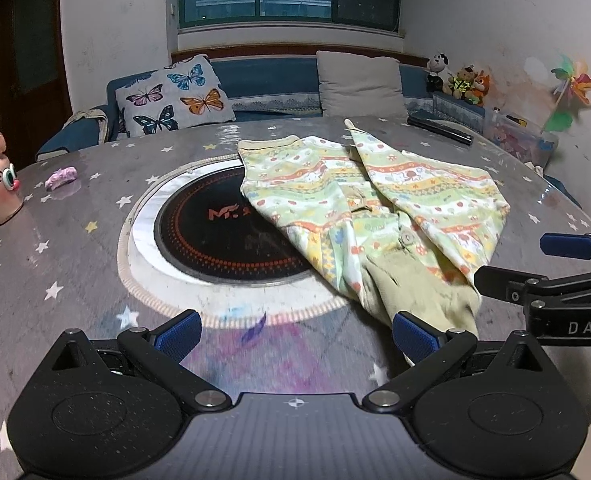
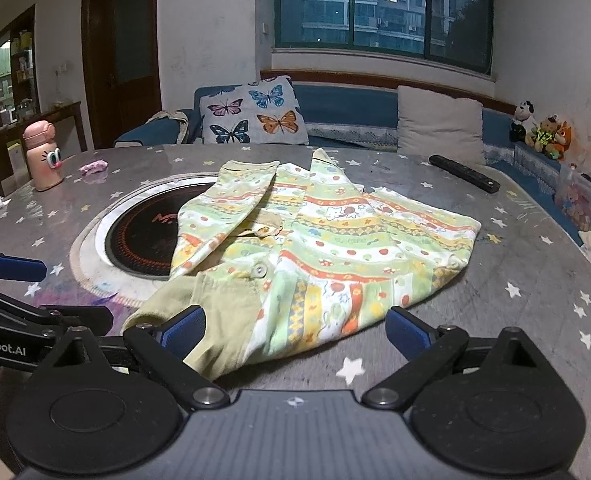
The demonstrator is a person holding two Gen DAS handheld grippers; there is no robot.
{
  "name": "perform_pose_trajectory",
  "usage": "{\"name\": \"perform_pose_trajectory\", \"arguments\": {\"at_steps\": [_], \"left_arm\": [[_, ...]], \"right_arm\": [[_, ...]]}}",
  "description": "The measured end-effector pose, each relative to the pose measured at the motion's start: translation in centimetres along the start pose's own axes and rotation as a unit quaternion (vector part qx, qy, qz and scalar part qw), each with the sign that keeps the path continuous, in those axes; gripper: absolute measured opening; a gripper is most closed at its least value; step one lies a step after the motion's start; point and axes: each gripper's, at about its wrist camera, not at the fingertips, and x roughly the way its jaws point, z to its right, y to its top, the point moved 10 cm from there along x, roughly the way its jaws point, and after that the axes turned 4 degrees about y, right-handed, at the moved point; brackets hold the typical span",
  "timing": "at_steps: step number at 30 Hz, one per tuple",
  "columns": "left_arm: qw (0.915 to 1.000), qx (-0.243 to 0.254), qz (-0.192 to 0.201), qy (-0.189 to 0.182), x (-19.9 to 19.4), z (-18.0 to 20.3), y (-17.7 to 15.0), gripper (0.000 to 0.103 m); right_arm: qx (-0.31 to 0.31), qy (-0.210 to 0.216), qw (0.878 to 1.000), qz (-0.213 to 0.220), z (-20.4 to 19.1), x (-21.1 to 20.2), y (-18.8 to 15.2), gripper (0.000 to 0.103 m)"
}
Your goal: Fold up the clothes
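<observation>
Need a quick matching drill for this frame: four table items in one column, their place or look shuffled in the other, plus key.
Items:
1. patterned shirt
2. pink bottle
3. remote control
4. purple lump

Descriptions:
A. black, lying flat at the far right of the table
B. standing upright at the far left, cartoon eyes on it
C. small, lying on the table just right of the bottle
D. spread out, partly covering the round black cooktop

Pairs: 1-D, 2-B, 3-A, 4-C
</observation>
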Motion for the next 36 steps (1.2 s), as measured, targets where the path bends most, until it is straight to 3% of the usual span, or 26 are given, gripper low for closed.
{"name": "perform_pose_trajectory", "arguments": {"at_steps": [21, 36], "left_arm": [[0.9992, 0.020, -0.033, -0.011, 7.0, 1.1, 3.9, 0.102], [0.9988, 0.020, -0.040, -0.020, 9.2, 0.6, 5.2, 0.095]], "right_arm": [[0.004, -0.004, 1.000, -0.028, 3.4, 9.1, 5.7, 0.092], [-0.011, -0.021, 0.999, -0.037, 5.1, 15.7, 9.9, 0.086]]}}
